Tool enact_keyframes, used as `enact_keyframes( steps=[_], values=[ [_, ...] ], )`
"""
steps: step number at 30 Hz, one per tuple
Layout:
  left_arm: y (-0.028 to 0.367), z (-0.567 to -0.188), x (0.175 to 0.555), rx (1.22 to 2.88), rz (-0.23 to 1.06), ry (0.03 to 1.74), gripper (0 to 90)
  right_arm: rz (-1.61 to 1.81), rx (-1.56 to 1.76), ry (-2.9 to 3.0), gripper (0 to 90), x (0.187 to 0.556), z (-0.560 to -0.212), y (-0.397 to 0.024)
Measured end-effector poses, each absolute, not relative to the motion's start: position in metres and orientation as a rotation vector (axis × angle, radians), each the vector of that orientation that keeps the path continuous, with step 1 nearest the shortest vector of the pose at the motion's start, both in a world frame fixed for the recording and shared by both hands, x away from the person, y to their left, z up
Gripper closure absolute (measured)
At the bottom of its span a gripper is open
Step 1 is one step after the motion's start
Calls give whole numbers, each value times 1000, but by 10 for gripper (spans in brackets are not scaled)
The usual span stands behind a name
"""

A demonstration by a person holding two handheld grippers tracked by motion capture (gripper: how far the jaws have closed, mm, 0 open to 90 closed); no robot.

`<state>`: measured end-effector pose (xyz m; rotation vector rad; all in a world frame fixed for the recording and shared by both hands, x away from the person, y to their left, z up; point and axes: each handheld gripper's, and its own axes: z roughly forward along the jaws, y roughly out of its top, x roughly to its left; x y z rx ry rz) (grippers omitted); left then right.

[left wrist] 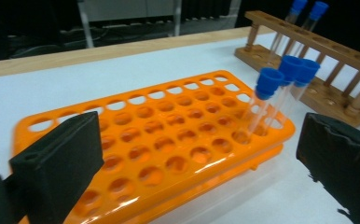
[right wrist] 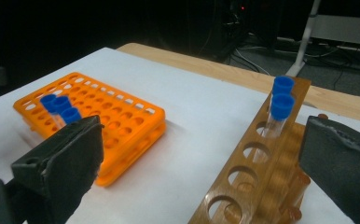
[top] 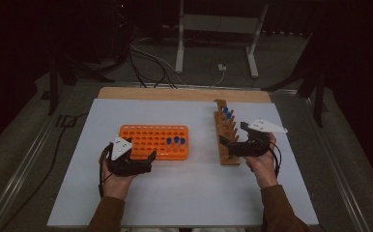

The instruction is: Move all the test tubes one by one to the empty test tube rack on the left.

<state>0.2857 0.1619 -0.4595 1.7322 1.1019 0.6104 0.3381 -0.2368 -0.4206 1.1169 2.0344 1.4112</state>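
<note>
Two grippers rest on the worktop from above: left gripper beside the orange rack, right gripper at the wooden rack. Left gripper view: jaws spread, empty, three blue-capped tubes ahead. Right gripper view: jaws released near two tubes, likely light, slippery, fragile; grasp below the cap.
</note>
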Motion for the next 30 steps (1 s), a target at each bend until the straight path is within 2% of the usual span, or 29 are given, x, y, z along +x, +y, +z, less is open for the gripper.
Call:
enact_keyframes(
  steps=[8, 15, 20, 22, 26, 30],
  values=[
    [171, -459, 284, 1710, 624, 1119, 7, 1322, 1129, 2046, 10, 355, -428, -230],
    [171, -462, 285, 1716, 622, 1130, 7, 1249, 1182, 2052, 84, 378, -437, -232],
    [168, -463, 285, 1724, 619, 1131, 7, 1191, 1203, 2070, 168, 392, -443, -231],
    [168, -463, 285, 1723, 620, 1129, 7, 1176, 1218, 2061, 240, 397, -445, -230],
    [169, -464, 285, 1724, 617, 1132, 7, 1143, 1227, 2037, 462, 403, -445, -229],
    [168, -465, 285, 1729, 616, 1131, 7, 1115, 1234, 2019, 577, 409, -446, -226]
  ],
)
